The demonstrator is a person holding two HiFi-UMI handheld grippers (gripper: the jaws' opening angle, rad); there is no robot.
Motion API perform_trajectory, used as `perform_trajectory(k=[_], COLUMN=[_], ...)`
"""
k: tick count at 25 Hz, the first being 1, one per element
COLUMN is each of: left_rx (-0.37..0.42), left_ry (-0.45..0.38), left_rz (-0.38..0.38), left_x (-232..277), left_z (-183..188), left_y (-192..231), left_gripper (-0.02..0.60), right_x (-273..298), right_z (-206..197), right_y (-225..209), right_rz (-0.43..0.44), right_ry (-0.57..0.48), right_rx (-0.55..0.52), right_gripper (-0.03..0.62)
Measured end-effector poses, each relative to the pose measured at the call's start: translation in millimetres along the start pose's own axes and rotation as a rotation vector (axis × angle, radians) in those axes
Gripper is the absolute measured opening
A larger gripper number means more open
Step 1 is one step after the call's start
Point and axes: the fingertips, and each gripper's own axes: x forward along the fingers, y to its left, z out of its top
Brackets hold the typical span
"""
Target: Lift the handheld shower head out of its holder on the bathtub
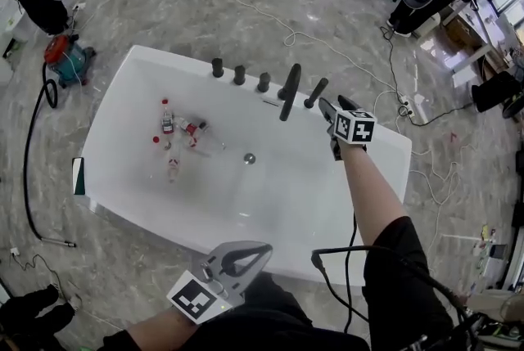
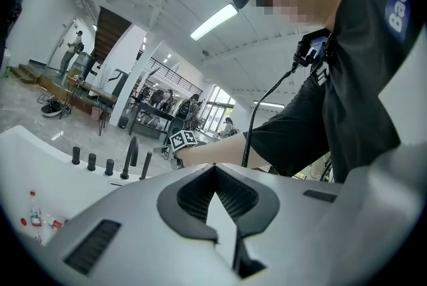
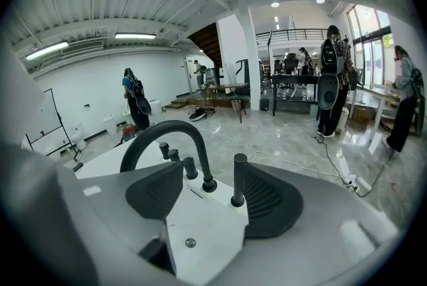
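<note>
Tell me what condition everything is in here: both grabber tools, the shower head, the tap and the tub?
handheld shower head: standing in its holder, not lifted.
right gripper: open, close to the shower head, not gripping it.
left gripper: shut, empty, near the person's body.
spout: no water running.
bathtub: no standing water visible.
small bottles: loose on the tub floor.

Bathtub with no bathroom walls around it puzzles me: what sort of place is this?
Probably an open workshop or lab hall: the bathtub stands alone on a stone floor with trailing cables, work tables beyond.
</note>
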Motion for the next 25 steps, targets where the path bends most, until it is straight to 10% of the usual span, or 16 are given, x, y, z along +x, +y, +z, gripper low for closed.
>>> perform_trajectory(k=[25], left_rx=[0.036], left_ry=[0.024], left_rz=[0.062], left_x=[11.0], left_z=[-53.1], left_y=[58.1], left_gripper=[0.000], right_x=[122.6], right_z=[-14.4], right_y=[-69.6], right_rz=[-0.108], right_ry=[0.033], right_rx=[-0.066], right_gripper=[0.236])
